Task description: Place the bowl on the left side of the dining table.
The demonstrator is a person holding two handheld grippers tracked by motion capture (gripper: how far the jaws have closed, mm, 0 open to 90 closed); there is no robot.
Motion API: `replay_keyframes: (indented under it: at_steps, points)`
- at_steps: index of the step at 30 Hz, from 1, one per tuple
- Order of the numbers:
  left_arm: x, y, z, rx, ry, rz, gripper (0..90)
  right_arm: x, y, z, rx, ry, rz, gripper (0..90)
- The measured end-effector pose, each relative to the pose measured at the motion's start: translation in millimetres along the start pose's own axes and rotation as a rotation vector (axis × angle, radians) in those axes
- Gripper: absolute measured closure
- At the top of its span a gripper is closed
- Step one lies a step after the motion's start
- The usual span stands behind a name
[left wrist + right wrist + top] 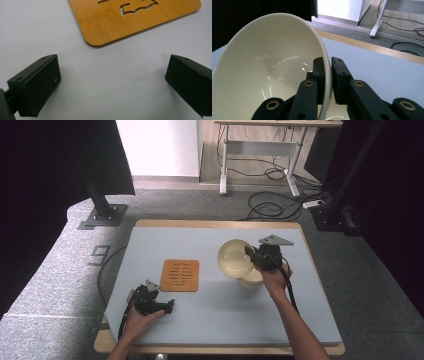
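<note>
The cream bowl (269, 72) is clamped by its rim in the right hand-held gripper (327, 75), tilted, well right of the wooden trivet (180, 275), while the left hand-held gripper (112, 82) is held apart just beside that trivet.

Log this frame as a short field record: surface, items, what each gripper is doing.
surface: grey mat on a wooden table
right gripper: shut on the rim of the cream bowl, bowl tilted and lifted
second bowl: on the mat under the lifted one
left gripper: open, resting on the mat, nothing between the jaws
wooden trivet: flat, just ahead of the left gripper
</note>
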State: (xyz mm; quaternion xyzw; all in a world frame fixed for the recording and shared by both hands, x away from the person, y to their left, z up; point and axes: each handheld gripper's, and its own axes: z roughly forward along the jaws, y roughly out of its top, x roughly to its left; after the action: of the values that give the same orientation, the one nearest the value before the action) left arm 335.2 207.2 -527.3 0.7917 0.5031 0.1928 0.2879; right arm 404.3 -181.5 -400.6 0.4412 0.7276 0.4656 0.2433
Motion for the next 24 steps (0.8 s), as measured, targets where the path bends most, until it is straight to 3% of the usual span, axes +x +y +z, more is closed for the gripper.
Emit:
replay_keyframes:
  at_steps: [24]
  points:
    - [0.0,0.1,0.0,0.001,0.0,0.0,0.0,11.5,2.6,9.0,0.002,0.021,-0.009,82.4]
